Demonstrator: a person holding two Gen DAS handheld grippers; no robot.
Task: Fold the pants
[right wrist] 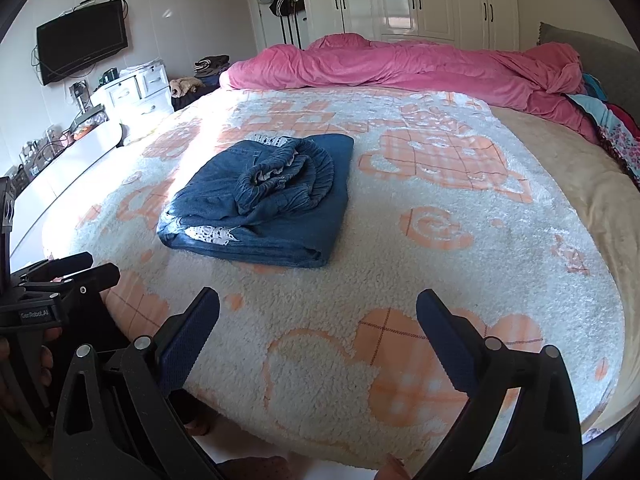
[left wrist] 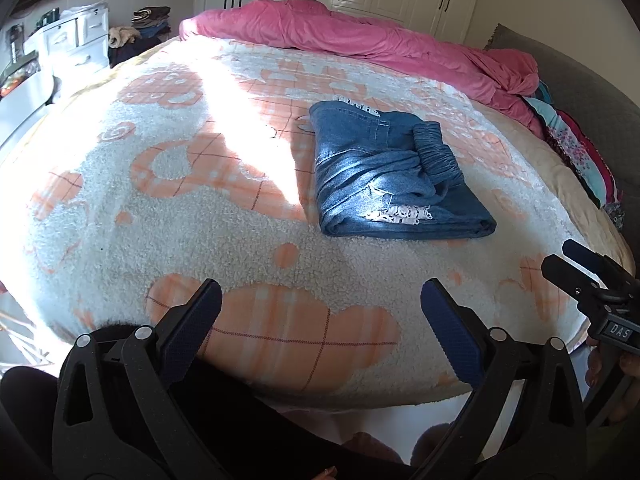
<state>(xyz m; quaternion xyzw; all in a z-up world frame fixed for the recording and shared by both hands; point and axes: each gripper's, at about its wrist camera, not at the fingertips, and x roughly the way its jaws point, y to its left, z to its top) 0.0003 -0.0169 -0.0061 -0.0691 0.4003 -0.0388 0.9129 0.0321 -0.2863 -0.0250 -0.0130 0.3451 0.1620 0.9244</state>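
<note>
Blue denim pants [left wrist: 392, 176] lie folded into a compact bundle on the white and orange fleece blanket [left wrist: 168, 200], elastic waistband bunched on top and a white lace patch at the near edge. The same pants [right wrist: 264, 204] sit left of centre in the right wrist view. My left gripper [left wrist: 322, 300] is open over the blanket's near edge, well short of the pants, with nothing between its fingers. My right gripper [right wrist: 318, 308] is also open and empty, back from the bundle. Each gripper shows at the side of the other's view, the right one [left wrist: 576, 264] and the left one [right wrist: 86, 268].
A rumpled pink duvet [right wrist: 400, 64] runs along the far side of the bed, with colourful bedding [right wrist: 616, 132] at the right. White drawers [right wrist: 132, 92], a wall television [right wrist: 82, 42] and white wardrobes [right wrist: 420, 0] stand beyond. Sunlight falls across the blanket's left part.
</note>
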